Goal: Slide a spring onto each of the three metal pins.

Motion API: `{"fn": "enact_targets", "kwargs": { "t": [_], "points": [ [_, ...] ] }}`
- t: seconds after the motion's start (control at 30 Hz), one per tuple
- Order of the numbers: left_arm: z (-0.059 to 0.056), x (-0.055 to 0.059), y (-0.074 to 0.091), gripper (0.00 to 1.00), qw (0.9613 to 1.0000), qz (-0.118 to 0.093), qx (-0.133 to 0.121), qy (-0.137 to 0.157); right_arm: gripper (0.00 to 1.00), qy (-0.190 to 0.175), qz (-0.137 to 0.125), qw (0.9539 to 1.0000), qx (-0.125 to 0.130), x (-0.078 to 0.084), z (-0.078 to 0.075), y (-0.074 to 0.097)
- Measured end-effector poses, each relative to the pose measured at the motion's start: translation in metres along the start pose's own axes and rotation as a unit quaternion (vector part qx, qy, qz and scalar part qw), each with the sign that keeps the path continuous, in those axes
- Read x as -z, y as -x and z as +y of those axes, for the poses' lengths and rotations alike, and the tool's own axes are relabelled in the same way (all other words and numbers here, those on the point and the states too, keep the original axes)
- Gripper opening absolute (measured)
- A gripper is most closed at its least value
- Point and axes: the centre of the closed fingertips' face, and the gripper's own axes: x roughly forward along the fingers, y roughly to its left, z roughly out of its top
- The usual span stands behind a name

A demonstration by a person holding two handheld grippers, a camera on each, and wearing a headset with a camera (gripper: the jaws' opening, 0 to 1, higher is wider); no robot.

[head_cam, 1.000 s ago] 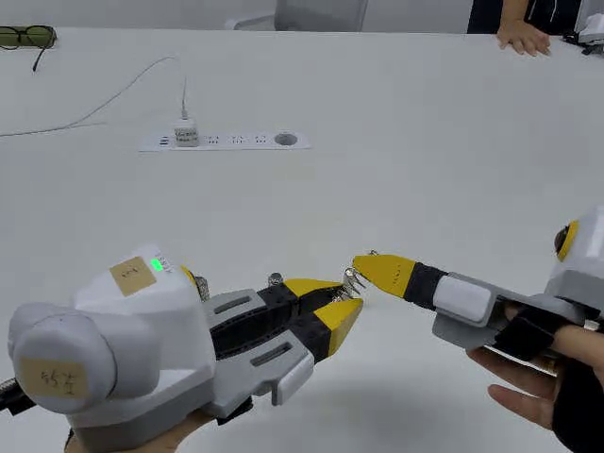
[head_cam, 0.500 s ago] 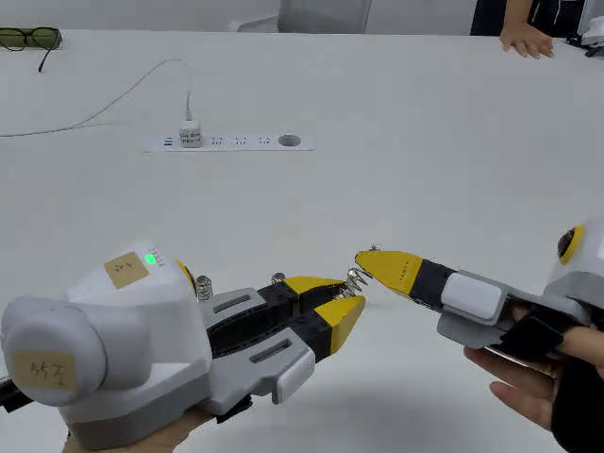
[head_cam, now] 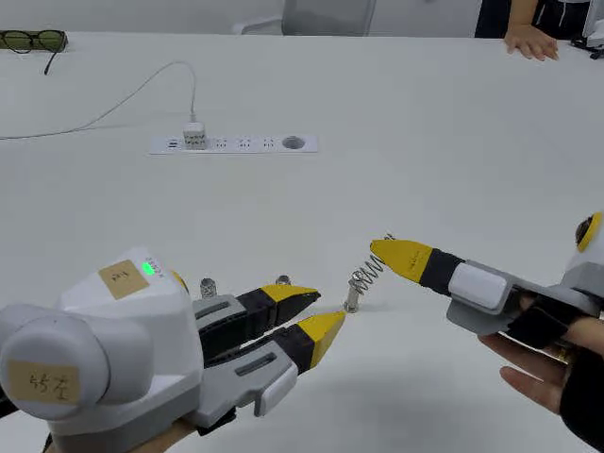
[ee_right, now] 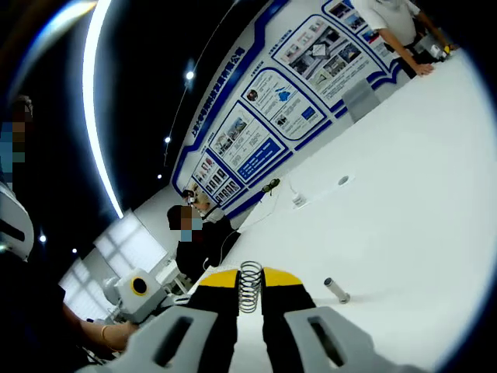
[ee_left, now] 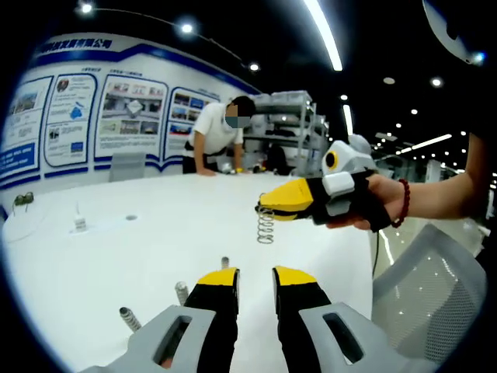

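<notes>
While the spring is gripped at its upper end between the clenched yellow jaws of the right gripper, it hangs tilted over the white table. Its lower end is close to the top of an upright pin; contact cannot be determined. The left gripper, released with jaws apart, sits just beside that pin. A second pin and a third pin stand alongside it.

3 pins, 1 spring held, 2 tools.

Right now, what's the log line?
left gripper: open, empty | right gripper: shut on spring | spring: tilted, near pin
</notes>
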Motion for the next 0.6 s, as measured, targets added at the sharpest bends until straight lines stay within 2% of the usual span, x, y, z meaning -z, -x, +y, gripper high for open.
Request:
{"fn": "enact_targets", "kwargs": {
  "t": [0.13, 0.33, 0.5, 0.6],
  "points": [
    [0.008, 0.007, 0.007, 0.21, 0.9994, 0.019, -0.017, -0.021, 0.11, 0.059, 0.008, 0.9981, 0.014, -0.003, -0.003, -0.003],
    [0.015, 0.014, 0.017, 0.27, 0.9982, 0.035, -0.041, -0.028, 0.11, 0.129, 0.025, 0.9908, 0.032, -0.004, -0.008, -0.01],
    [0.02, 0.021, 0.025, 0.31, 0.9969, 0.048, -0.057, -0.025, 0.11, 0.164, 0.035, 0.985, 0.041, -0.004, -0.012, -0.015],
    [0.023, 0.024, 0.029, 0.32, 0.9963, 0.051, -0.066, -0.023, 0.11, 0.172, 0.039, 0.9832, 0.046, -0.004, -0.015, -0.018]
  ]
}}
